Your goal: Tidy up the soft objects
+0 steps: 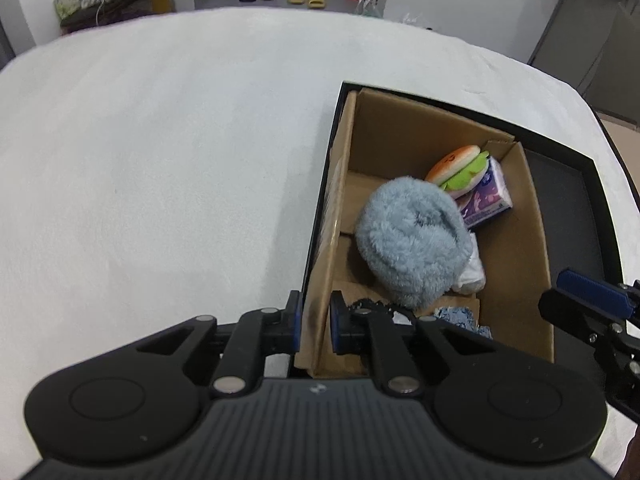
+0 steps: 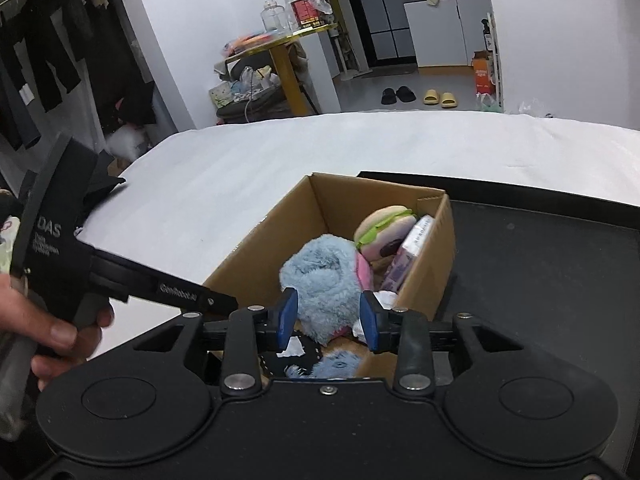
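An open cardboard box (image 1: pixel 400 128) stands on a black tray (image 1: pixel 568 184) on a white bed. In it lie a fluffy light-blue plush (image 1: pixel 412 240), a burger plush (image 1: pixel 456 170), a purple tissue pack (image 1: pixel 486 196) and a white soft item (image 1: pixel 474 268). My left gripper (image 1: pixel 316 322) is shut on the box's near left wall, one pad on each side. My right gripper (image 2: pixel 329 318) hovers over the box's near end with its jaws apart. The blue plush (image 2: pixel 320 280) sits just beyond its pads and is not pinched. The burger plush (image 2: pixel 384 224) and tissue pack (image 2: pixel 412 256) lie at the far right corner.
The white bed cover (image 1: pixel 160 160) spreads left of the box. A person's hand (image 2: pixel 44 332) holds the left gripper's handle. Scraps of blue cloth (image 1: pixel 460 316) and a black-and-white item (image 2: pixel 296 354) lie on the box floor. Slippers (image 2: pixel 440 98) and a yellow table (image 2: pixel 284 64) stand beyond the bed.
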A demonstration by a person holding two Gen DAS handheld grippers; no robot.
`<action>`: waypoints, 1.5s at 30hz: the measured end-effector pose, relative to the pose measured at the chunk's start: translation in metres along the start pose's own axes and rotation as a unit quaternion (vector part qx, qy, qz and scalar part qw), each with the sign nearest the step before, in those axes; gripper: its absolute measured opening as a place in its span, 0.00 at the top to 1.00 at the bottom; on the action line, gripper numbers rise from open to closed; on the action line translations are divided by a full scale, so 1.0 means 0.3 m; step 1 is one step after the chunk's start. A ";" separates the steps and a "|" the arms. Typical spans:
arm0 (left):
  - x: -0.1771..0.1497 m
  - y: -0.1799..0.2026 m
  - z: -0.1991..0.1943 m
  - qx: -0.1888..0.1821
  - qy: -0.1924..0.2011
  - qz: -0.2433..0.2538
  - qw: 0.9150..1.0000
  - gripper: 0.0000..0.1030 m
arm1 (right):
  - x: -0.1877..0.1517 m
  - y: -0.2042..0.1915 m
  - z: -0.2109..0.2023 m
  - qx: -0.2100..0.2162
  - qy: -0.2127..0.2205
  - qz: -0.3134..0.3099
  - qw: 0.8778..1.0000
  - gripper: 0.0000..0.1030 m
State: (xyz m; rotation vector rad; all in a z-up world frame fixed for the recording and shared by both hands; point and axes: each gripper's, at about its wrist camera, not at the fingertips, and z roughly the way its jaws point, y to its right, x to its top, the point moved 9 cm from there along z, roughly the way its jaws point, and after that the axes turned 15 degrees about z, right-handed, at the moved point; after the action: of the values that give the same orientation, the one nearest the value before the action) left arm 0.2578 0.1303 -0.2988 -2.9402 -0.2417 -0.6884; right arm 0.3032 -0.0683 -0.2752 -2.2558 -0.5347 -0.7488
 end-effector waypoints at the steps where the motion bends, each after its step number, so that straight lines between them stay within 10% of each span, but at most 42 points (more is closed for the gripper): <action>1: 0.003 0.000 -0.009 0.001 0.001 0.004 1.000 0.86 | 0.000 0.002 -0.001 -0.001 -0.001 0.005 1.000 0.66; 8: 0.000 -0.006 -0.057 0.009 -0.008 0.003 1.000 0.83 | 0.011 0.047 -0.032 -0.020 0.003 0.020 1.000 0.65; 25: 0.021 -0.002 -0.261 -0.004 0.020 0.009 1.000 0.27 | 0.082 0.141 -0.222 -0.063 0.021 0.049 0.997 0.35; 45: -0.052 -0.044 -0.517 -0.033 0.062 -0.009 0.997 0.16 | 0.066 0.084 -0.479 -0.089 0.066 0.069 0.991 0.09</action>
State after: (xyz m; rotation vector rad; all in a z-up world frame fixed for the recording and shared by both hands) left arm 0.1749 0.1187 -0.1666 -2.9462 -0.2388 -0.8962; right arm 0.2804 -0.1854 -0.1892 -2.3580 -0.2545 -0.8970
